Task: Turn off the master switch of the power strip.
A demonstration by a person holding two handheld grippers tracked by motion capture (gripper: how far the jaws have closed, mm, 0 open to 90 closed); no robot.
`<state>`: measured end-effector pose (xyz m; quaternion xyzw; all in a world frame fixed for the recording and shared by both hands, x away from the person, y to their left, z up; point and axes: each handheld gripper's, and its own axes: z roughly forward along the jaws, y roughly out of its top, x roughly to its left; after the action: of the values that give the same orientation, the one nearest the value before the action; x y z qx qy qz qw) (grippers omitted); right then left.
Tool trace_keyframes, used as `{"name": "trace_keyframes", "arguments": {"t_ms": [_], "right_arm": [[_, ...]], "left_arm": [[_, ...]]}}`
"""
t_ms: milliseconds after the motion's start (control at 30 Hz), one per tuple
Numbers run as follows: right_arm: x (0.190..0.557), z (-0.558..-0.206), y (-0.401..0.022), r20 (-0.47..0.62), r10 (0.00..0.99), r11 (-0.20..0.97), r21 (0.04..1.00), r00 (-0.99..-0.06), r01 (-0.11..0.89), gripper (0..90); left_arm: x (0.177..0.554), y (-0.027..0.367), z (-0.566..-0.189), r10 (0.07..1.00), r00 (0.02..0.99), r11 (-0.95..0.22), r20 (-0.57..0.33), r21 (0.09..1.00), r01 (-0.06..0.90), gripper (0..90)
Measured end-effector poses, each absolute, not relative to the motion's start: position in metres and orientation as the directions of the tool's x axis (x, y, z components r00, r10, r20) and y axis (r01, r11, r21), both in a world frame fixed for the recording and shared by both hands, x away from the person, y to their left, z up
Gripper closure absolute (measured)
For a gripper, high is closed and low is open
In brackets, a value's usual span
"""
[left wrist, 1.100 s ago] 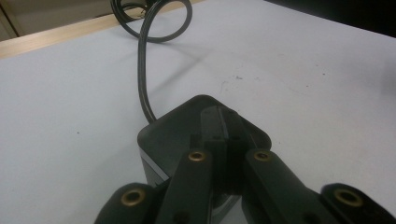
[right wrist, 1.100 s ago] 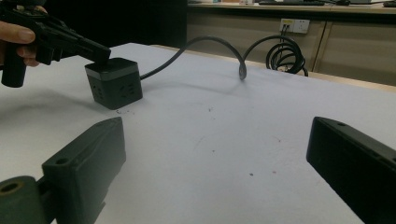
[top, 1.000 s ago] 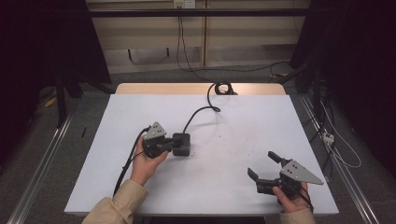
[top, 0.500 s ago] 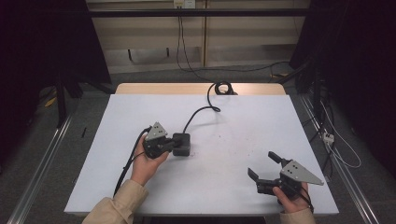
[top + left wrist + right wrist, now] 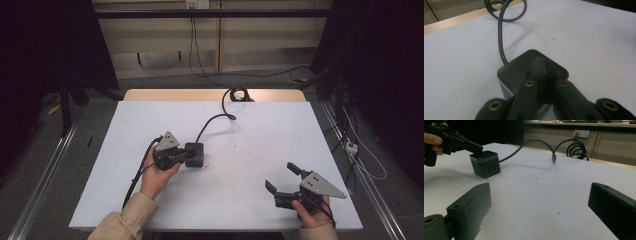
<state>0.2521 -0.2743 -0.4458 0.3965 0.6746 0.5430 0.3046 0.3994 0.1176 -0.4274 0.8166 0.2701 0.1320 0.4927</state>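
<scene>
Occlusions and cut-offs
Left gripper [image 5: 543,72] jaws hide the power cube [image 5: 511,72] top; its near side cut off. Cable [image 5: 231,102] far end drops behind the table [image 5: 125,200].

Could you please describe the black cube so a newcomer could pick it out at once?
On the white table, look left of centre, under the left gripper. The black cube is boxy, with a black cable trailing toward the far edge.
</scene>
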Motion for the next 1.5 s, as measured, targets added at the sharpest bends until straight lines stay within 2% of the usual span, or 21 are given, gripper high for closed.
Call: {"name": "trace_keyframes", "arguments": {"t_ms": [467,933,1100,1500], "right_arm": [[0.253,-0.446,-0.275,0.024,0.866,0.092,0.974,-0.500,0.207,4.5],[0.254,-0.446,-0.275,0.024,0.866,0.092,0.974,-0.500,0.205,4.5],[0.254,-0.446,-0.275,0.024,0.866,0.091,0.975,-0.499,0.204,4.5],[0.254,-0.446,-0.275,0.023,0.864,0.093,0.974,-0.502,0.205,4.5]], "left_arm": [[0.400,0.120,-0.427,0.559,0.822,-0.322,-0.109,0.885,0.336,90.0],[0.401,0.120,-0.427,0.557,0.821,-0.313,-0.122,0.885,0.344,90.0],[0.400,0.121,-0.424,0.549,0.821,-0.278,-0.158,0.891,0.358,90.0],[0.399,0.133,-0.415,0.561,0.796,-0.207,-0.226,0.893,0.399,67.3]]}}
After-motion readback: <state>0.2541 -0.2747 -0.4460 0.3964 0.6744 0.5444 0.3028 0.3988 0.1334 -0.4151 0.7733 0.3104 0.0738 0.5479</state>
